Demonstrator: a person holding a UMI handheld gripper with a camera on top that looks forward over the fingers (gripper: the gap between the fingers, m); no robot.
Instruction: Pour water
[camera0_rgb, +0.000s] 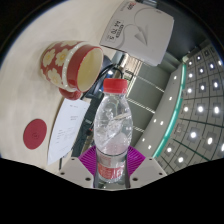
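A clear plastic water bottle (112, 125) with a red cap and a red label low down stands upright between my fingers. My gripper (111, 160) is shut on the water bottle, with the purple pads (133, 158) pressing its lower body from both sides. Beyond the bottle's cap and to the left sits a red and cream cup (70, 65), seen from above, tilted in the wide view. The bottle is lifted, apart from the cup.
A sheet of white paper (65, 130) lies left of the bottle, with a small red round lid (37, 131) beside it. A white box with print (140, 30) sits further back. A dark perforated surface with bright dots (195, 100) spreads to the right.
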